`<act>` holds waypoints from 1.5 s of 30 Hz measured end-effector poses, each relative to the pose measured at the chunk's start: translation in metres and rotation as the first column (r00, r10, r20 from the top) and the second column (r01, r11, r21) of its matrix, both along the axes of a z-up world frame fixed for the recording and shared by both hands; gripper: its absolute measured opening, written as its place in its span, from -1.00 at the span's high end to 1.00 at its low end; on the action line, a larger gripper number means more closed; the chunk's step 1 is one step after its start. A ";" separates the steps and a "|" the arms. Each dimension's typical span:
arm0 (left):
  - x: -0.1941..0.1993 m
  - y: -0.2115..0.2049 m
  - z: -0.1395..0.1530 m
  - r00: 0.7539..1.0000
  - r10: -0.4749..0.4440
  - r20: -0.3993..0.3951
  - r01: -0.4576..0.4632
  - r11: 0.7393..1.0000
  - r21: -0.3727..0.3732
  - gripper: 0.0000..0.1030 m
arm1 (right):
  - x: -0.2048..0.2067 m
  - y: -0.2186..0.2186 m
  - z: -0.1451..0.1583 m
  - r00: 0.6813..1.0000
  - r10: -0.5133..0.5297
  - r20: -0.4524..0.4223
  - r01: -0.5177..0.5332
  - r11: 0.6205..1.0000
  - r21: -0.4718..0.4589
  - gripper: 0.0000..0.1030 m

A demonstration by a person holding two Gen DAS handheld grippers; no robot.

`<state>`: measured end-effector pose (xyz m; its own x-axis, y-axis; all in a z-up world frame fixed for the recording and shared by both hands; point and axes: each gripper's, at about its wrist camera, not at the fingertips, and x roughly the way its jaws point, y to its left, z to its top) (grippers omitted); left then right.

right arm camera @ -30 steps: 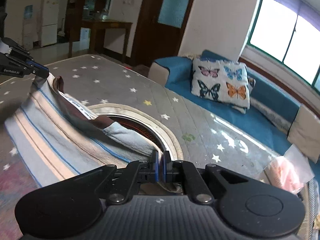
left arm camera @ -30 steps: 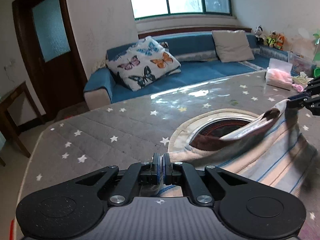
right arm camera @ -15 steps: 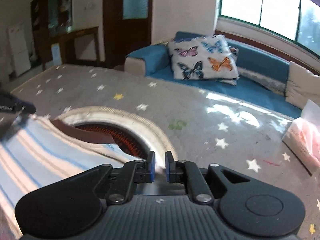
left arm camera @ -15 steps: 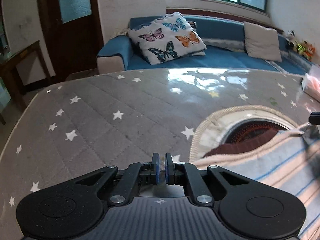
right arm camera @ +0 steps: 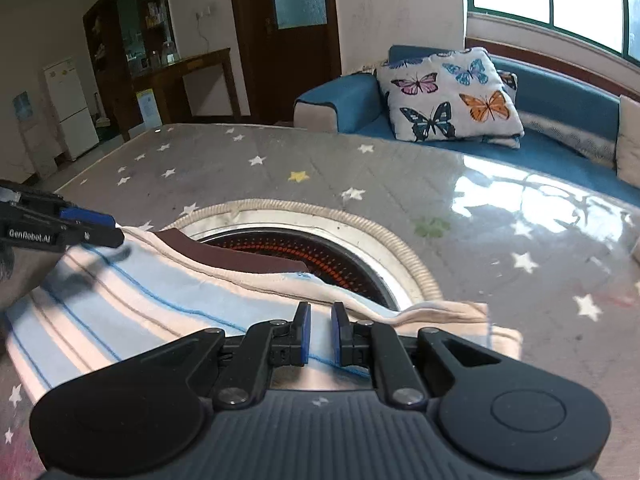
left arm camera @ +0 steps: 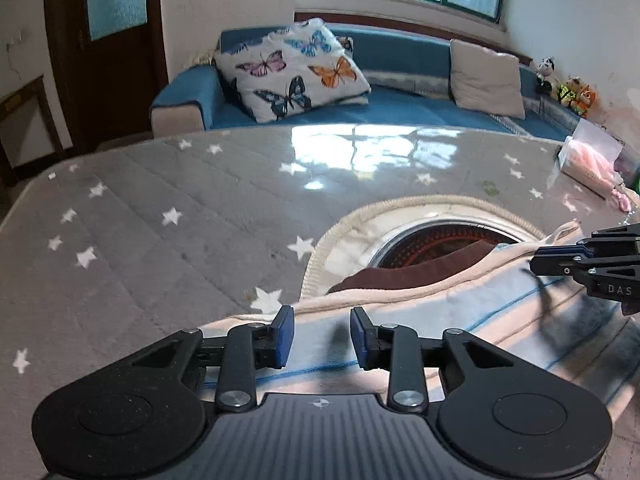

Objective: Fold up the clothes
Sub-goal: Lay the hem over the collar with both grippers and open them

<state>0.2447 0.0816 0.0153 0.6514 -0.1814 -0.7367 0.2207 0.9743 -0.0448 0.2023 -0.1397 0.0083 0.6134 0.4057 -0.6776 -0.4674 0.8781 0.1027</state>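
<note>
Star-patterned grey table bearing the striped garment, laid flat over the round inset's near rim; left gripper opening, pads clear of the cloth; right gripper slightly parted, released.

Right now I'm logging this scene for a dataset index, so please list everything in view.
striped garment: one, pale blue and cream, lying on the table, partly over the round opening
table: one, grey star-print cover
round opening: one, rope-rimmed, red glow inside
sofa: one, blue, behind the table
butterfly cushion: one, white
plain cushion: one, beige
plastic bag: one, pink contents, table's far right
fridge: one, white, far left
left gripper: jaws opening, garment below, not pinched
right gripper: jaws narrowly apart over garment
</note>
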 end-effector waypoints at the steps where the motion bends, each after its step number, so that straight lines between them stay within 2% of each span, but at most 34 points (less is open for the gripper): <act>1: 0.002 0.000 -0.003 1.000 0.007 -0.007 -0.007 1.000 0.000 0.32 | 0.002 0.001 -0.003 1.000 -0.003 -0.006 0.003 1.000 0.004 0.81; 5: 0.007 0.004 -0.012 0.999 0.025 -0.021 -0.025 1.000 -0.013 0.31 | 0.012 0.001 -0.012 0.999 -0.042 -0.028 0.043 0.998 0.043 0.68; 10: 0.005 0.005 -0.011 1.000 0.022 -0.015 -0.022 1.000 -0.013 0.26 | 0.019 -0.012 -0.012 0.994 -0.099 -0.042 0.103 0.990 0.099 0.68; 16: 0.003 0.004 -0.012 1.000 0.013 -0.004 -0.013 1.000 -0.013 0.13 | 0.008 -0.031 -0.007 0.992 -0.130 0.000 0.130 0.991 0.022 0.68; 22: 0.001 0.001 -0.013 1.000 0.011 0.001 -0.011 1.000 -0.006 0.08 | 0.009 -0.049 -0.003 0.983 -0.183 0.028 0.182 0.983 0.030 0.69; 25: 0.001 0.002 -0.013 1.000 0.009 0.002 -0.009 1.000 -0.006 0.06 | 0.005 -0.048 0.000 0.987 -0.156 0.035 0.155 0.988 0.025 0.68; 28: 0.000 0.003 -0.013 1.000 0.015 0.004 -0.015 1.000 -0.002 0.02 | 0.005 -0.047 -0.006 0.989 -0.145 0.040 0.147 0.989 -0.035 0.69; 31: -0.005 0.008 -0.012 1.000 0.026 0.008 -0.026 1.000 0.006 -0.01 | 0.003 -0.056 -0.002 0.984 -0.175 0.034 0.175 0.985 0.002 0.68; 34: -0.014 0.014 -0.009 0.999 0.043 0.014 -0.043 0.999 0.010 -0.06 | -0.005 -0.059 0.004 0.981 -0.187 0.043 0.187 0.982 -0.007 0.67; 38: -0.036 0.021 -0.005 0.998 0.048 0.029 -0.049 0.999 0.014 -0.11 | -0.027 -0.056 0.012 0.990 -0.134 0.046 0.135 0.990 -0.031 0.64; 40: -0.048 0.022 -0.002 0.998 0.055 0.038 -0.056 0.998 0.029 -0.15 | -0.040 -0.052 0.013 0.994 -0.104 0.043 0.105 0.994 -0.036 0.48; 45: -0.082 0.023 0.000 0.997 0.053 0.056 -0.056 0.997 0.058 -0.25 | -0.078 -0.039 0.016 0.998 -0.030 0.064 0.035 0.997 -0.067 0.46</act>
